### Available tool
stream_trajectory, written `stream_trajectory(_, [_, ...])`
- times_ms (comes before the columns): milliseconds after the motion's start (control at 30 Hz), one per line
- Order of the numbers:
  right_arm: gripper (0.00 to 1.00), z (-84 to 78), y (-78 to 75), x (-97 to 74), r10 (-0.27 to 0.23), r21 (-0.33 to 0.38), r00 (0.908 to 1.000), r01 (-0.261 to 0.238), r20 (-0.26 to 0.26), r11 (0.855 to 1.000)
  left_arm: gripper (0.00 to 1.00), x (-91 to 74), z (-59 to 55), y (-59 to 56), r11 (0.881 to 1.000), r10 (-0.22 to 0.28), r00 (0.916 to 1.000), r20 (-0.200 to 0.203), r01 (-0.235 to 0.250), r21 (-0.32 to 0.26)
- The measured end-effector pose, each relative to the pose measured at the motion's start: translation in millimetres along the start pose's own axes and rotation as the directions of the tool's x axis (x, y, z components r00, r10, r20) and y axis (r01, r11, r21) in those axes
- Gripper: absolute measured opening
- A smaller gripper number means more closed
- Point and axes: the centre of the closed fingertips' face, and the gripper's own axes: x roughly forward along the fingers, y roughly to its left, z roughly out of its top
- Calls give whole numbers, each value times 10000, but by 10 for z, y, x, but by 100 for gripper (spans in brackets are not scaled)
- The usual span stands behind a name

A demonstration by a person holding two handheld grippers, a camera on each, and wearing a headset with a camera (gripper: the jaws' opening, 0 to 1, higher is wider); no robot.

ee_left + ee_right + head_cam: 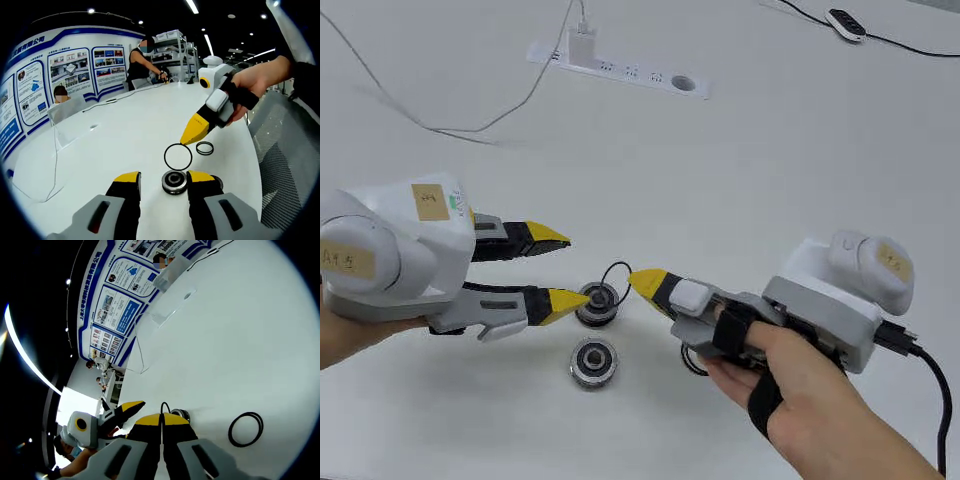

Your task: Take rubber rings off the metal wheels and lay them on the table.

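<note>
My right gripper (642,281) is shut on a thin black rubber ring (616,264), which hangs from its yellow tips just above a metal wheel (597,303). In the left gripper view that ring (165,156) dangles beyond the wheel (175,181). My left gripper (560,268) is open, and its lower jaw tip reaches the wheel's left side. A second wheel (592,361) stands nearer to me. A loose ring (196,148) lies flat on the table; in the head view it (690,362) is partly hidden under my right gripper.
A white power strip (620,68) with a plugged-in cable lies at the back of the white table (740,170). A small dark device (847,24) with a cord rests at the far right. People sit at the table's far end (141,62).
</note>
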Motion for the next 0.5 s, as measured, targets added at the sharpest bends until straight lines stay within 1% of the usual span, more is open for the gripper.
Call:
stream_trajectory(67, [1,32,-65,-81,-115,161,9997,111,195,9998,42,15,18,-19,10000,-70,10000,51,71,-50])
stream_trajectory(233, [1,54,-253,-272,-467,524,9977,441,490,9977,49,41,45,-28,10000,-48,10000,43,48,21])
stream_trajectory(333, [1,46,-410,-382,-799,637,9952,762,571,9951,51,41,54,-44,9999,-57,10000,-26,57,150])
stream_trajectory(367, [1,44,-477,-426,-928,846,9936,873,639,9926,52,40,58,-46,9998,-61,10000,-37,61,173])
stream_trajectory(433, [1,31,-572,-491,-1128,938,9913,1062,673,9899,54,34,64,-46,9998,-36,10000,-32,36,171])
stream_trajectory(500, [1,19,-636,-539,-1299,1021,9888,1222,728,9872,54,28,68,-48,9998,-29,10000,-33,30,173])
